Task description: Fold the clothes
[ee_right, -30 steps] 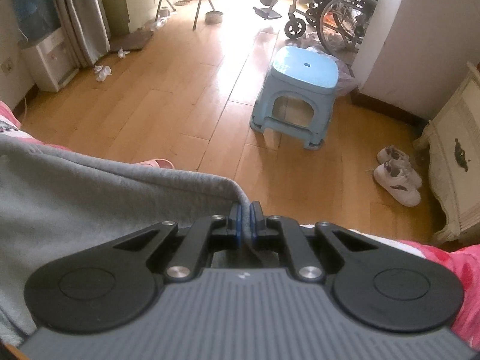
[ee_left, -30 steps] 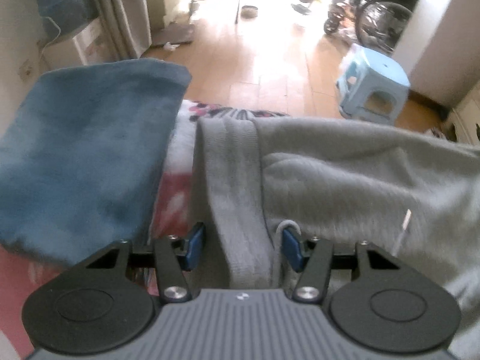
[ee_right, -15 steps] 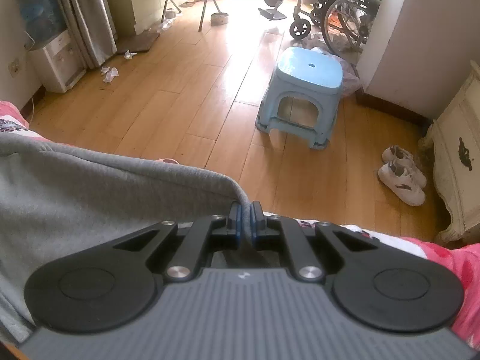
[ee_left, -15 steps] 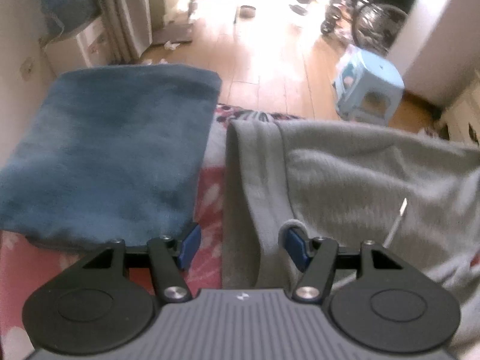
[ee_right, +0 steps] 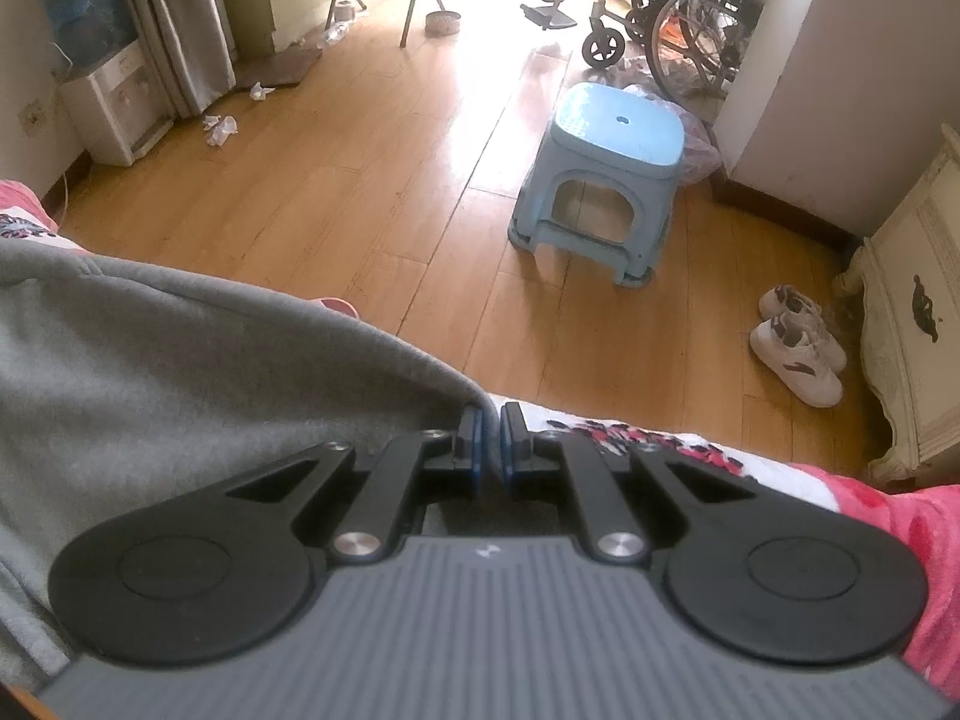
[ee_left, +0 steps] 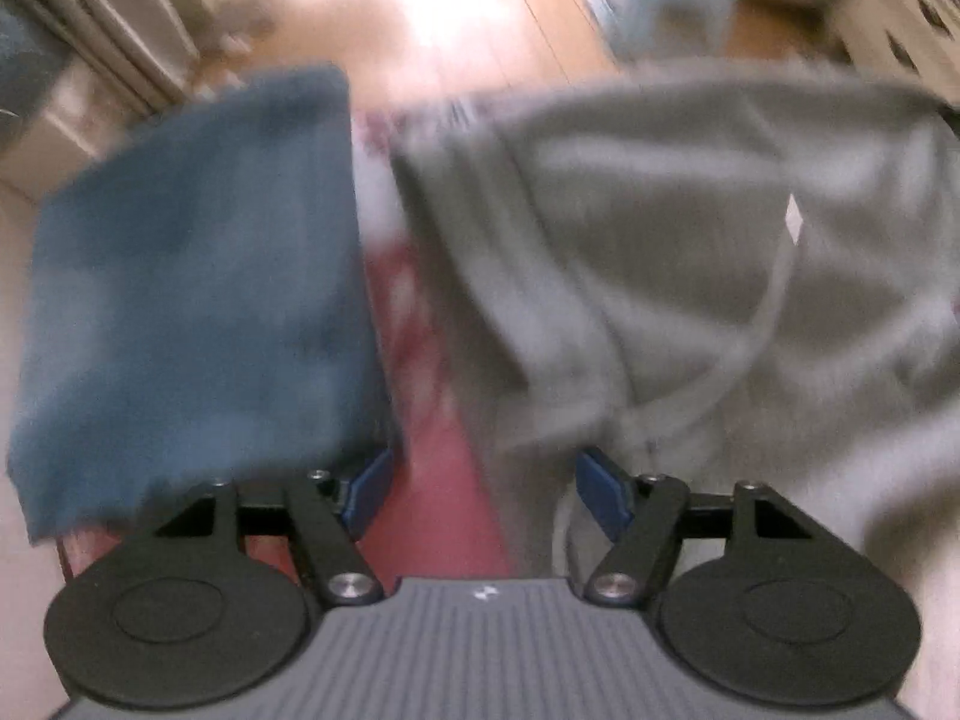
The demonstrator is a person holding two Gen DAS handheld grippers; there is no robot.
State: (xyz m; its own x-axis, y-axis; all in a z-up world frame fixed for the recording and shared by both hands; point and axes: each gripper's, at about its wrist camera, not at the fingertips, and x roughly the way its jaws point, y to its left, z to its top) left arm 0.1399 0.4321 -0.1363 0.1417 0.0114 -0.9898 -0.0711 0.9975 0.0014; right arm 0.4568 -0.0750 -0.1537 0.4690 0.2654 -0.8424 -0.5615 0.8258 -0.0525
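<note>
In the left wrist view, which was blurred, no writing could be read. The left claw (ee_left: 483,495) pointed down at the bed (ee_left: 432,480), whose cover showed red with pale flower-like patches. Its jaws were opening, the blue pads (ee_left: 603,495) well apart, with bare red cover and the left border of the grey garment (ee_left: 690,252) below the gap; neither pad pressed on the cloth. The garment looked like soft fleece, thick and matte, rumpled into broad folds, with a pale flat drawstring (ee_left: 762,324) curving across it toward the right pad. It lay on the right part of the bed and reached the far edge. To its left, apart from it by a strip of cover, lay a folded dark blue cloth (ee_left: 192,300), plush and roughly rectangular, its far corner at the bed's far edge.

In the right wrist view, the right claw (ee_right: 491,444) was clamped on the hem of the grey garment (ee_right: 198,384), the blue pads nearly touching with a thin fold of fleece between them, at the bed's far edge. The floral red and white cover (ee_right: 720,462) showed to the right. Beyond lay a glossy wooden plank floor (ee_right: 372,204), a light blue moulded plastic stool (ee_right: 606,180), a pair of white shoes (ee_right: 798,348) bearing a dark mark too small to read, a cream carved cabinet (ee_right: 918,324), and a wheelchair (ee_right: 678,24).
</note>
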